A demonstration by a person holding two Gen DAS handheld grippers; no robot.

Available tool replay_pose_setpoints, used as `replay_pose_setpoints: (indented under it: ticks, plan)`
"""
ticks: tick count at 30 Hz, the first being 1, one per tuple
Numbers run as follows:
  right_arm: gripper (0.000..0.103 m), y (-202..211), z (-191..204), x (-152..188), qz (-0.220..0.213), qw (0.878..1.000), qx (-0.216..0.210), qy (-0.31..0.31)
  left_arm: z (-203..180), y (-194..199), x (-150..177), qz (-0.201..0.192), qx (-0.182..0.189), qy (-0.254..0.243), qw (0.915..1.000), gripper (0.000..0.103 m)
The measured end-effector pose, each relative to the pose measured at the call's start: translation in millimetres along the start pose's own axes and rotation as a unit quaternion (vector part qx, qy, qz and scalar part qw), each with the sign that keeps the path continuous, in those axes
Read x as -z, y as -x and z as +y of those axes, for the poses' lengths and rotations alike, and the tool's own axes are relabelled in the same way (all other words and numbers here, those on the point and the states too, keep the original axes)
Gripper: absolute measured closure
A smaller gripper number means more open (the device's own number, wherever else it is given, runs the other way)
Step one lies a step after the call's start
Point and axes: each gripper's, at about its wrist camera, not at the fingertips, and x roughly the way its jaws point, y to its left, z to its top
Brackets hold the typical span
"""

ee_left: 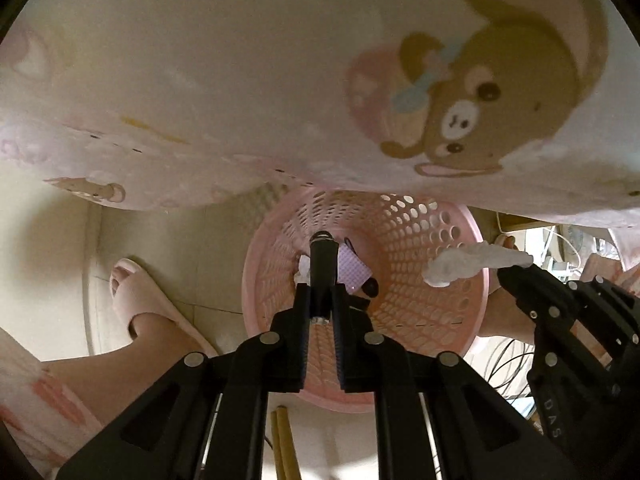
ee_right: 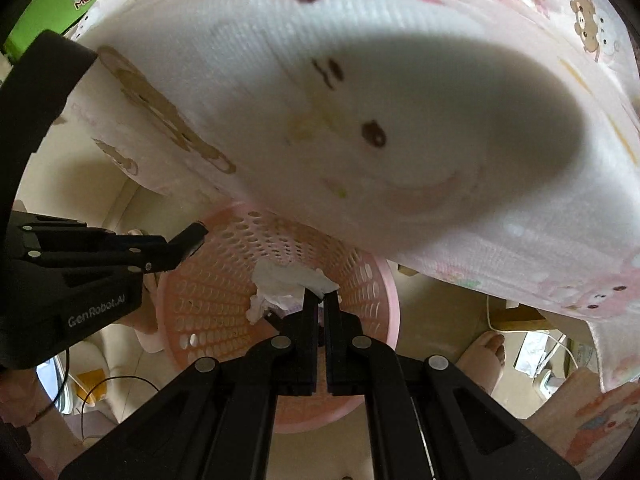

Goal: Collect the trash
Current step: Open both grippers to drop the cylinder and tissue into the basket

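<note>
A pink perforated basket [ee_left: 250, 276] stands on the pale floor below both grippers. My left gripper [ee_left: 322, 292] points straight down over it, shut on a black tube [ee_left: 323, 260] that pokes out past the fingertips. Inside the basket lie a pale lilac square [ee_left: 352, 270], white scraps and a small black piece. At the right of the left wrist view, my right gripper [ee_left: 508, 276] holds a crumpled white tissue [ee_left: 468, 264] over the rim. In the right wrist view this gripper [ee_right: 320, 300] is shut on the tissue [ee_right: 280, 284] above the basket [ee_right: 390, 300], with the left gripper [ee_right: 188, 240] at its left.
A pink cartoon-print blanket [ee_left: 280, 80] overhangs the far side of the basket and fills the upper half of both views. A person's foot in a pink slipper [ee_left: 132, 292] stands left of the basket, a bare foot [ee_right: 488, 352] right of it. Cables [ee_left: 508, 364] lie on the floor.
</note>
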Motion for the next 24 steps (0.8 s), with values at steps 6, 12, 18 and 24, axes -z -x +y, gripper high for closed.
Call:
replay_pose_setpoints:
  ticks: [6,12,18,24]
  plan:
    - [0.100,3.3,-2.2,3.8,-0.007,1.000,0.000,-0.001,2.9,-0.8,0.1,-0.003,0.002,0.006,1.0000,0.091]
    - [0.099,3.3,0.3,3.8,-0.003,1.000,-0.004,-0.002,2.6,3.0,0.7,-0.010,-0.004,0.003,0.9999,0.075]
    - [0.096,3.1,-0.5,1.9,0.001,1.000,-0.005,-0.004,5.8,13.9,1.8,-0.026,-0.005,0.006,0.9996,0.062]
    - [0.074,10.9,-2.5,2.1,-0.013,1.000,-0.006,-0.013,6.3,30.4,3.3,-0.052,-0.013,0.001,0.9986,0.060]
